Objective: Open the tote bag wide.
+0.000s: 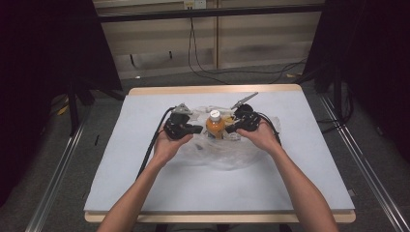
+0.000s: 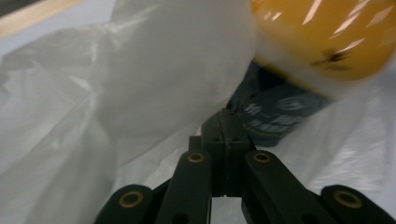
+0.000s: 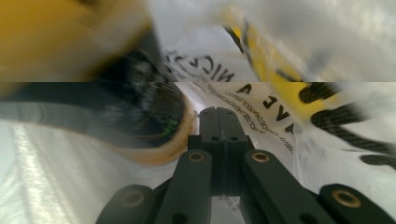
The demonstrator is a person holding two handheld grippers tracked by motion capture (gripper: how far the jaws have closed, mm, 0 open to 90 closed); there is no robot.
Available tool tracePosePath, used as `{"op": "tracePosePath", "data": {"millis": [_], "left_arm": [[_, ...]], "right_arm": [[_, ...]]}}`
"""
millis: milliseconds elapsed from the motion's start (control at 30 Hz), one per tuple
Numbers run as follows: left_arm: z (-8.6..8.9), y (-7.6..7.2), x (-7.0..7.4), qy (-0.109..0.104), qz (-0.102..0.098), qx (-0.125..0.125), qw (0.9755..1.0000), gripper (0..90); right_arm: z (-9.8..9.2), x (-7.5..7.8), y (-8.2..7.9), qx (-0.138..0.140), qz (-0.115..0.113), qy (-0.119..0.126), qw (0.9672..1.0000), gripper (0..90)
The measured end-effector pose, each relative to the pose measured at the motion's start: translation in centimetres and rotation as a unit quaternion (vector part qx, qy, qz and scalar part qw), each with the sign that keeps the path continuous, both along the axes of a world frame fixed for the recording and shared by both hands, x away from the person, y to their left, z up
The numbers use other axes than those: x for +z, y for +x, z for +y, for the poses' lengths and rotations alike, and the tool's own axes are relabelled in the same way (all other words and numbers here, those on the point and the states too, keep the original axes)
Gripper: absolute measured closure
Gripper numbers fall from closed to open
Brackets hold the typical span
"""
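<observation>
An orange drink bottle [image 1: 214,125] with a white cap stands upright inside a clear plastic bag [image 1: 222,153] at the middle of the grey table [image 1: 145,183]. My left gripper [image 1: 197,129] is at the bottle's left, its jaws pressed together on the bag's film [image 2: 163,70], and the orange bottle [image 2: 327,32] looms just beyond its tip [image 2: 224,116]. My right gripper [image 1: 229,128] is at the bottle's right, jaws also together on the printed bag [image 3: 280,112], with the blurred bottle [image 3: 56,32] close at the upper left of its tip [image 3: 223,114].
The crumpled bag spreads toward the person's side of the table. A wooden rim [image 1: 212,90] runs along the table's far edge. Cables [image 1: 203,72] lie on the floor behind, and dark stands [image 1: 72,101] flank both sides.
</observation>
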State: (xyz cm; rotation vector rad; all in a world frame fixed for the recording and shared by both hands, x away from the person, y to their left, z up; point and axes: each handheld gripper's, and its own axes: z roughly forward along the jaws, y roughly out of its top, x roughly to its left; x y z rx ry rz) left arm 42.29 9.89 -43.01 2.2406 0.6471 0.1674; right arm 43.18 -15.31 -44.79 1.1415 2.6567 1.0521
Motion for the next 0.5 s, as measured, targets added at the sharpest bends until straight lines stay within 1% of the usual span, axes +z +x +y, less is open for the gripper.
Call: {"op": "tracePosePath", "data": {"millis": [33, 67, 100, 133, 167, 200, 233, 267, 300, 333, 367, 400, 433, 467, 500], "left_arm": [[-0.5, 0.2, -0.4, 0.012, 0.005, -0.006, 0.9999, 90.0], [-0.9, 0.4, -0.8, 0.025, 0.002, -0.009, 0.9996, 90.0], [-1.1, 0.6, -1.2, 0.035, 0.009, -0.026, 0.999, 90.0], [-1.4, 0.6, -1.6, 0.035, 0.023, -0.025, 0.9988, 90.0], [-1.5, 0.7, -1.9, 0.065, 0.02, -0.039, 0.9969, 90.0], [-1.7, 0.4, -2.4, 0.067, 0.024, -0.03, 0.997, 90.0], [-1.5, 0.4, -2.6, 0.086, 0.027, -0.043, 0.995, 90.0], [-1.3, 0.2, -2.8, 0.085, 0.036, -0.041, 0.9949, 90.0], [-1.1, -0.1, -3.0, 0.084, 0.039, -0.051, 0.9944, 90.0], [-1.0, -0.6, -3.2, 0.091, 0.038, -0.062, 0.9932, 90.0], [-0.9, -1.1, -3.4, 0.106, 0.036, -0.07, 0.9913, 90.0], [-0.9, -1.8, -3.6, 0.108, 0.033, -0.077, 0.9906, 90.0], [-0.9, -2.6, -3.5, 0.108, 0.034, -0.083, 0.99, 90.0], [-0.9, -3.3, -3.4, 0.115, 0.028, -0.096, 0.9883, 90.0], [-1.0, -4.2, -3.3, 0.122, 0.024, -0.104, 0.9868, 90.0]], "right_arm": [[0.1, -0.4, 0.2, -0.002, 0.009, -0.001, 1.0, 90.0], [0.1, -0.8, 0.5, -0.002, 0.011, -0.005, 0.9999, 90.0], [0.2, -1.2, 0.7, -0.001, 0.015, -0.01, 0.9998, 90.0], [0.3, -1.6, 0.9, -0.004, 0.019, -0.016, 0.9997, 90.0], [0.3, -1.8, 1.1, -0.006, 0.025, -0.017, 0.9995, 90.0], [0.4, -2.1, 1.2, -0.007, 0.029, -0.017, 0.9994, 90.0], [0.4, -2.3, 1.4, -0.008, 0.03, -0.02, 0.9993, 90.0], [0.4, -2.4, 1.6, -0.009, 0.032, -0.024, 0.9992, 90.0], [0.4, -2.4, 1.9, -0.009, 0.035, -0.022, 0.9991, 90.0], [0.5, -2.3, 2.1, -0.01, 0.037, -0.026, 0.9989, 90.0], [0.6, -2.2, 2.4, -0.01, 0.034, -0.035, 0.9987, 90.0], [0.8, -2.0, 2.7, -0.014, 0.035, -0.042, 0.9984, 90.0], [0.9, -1.9, 3.1, -0.012, 0.039, -0.043, 0.9983, 90.0], [1.2, -1.8, 3.5, -0.012, 0.041, -0.049, 0.9979, 90.0], [1.4, -1.7, 3.9, -0.006, 0.038, -0.06, 0.9975, 90.0]]}}
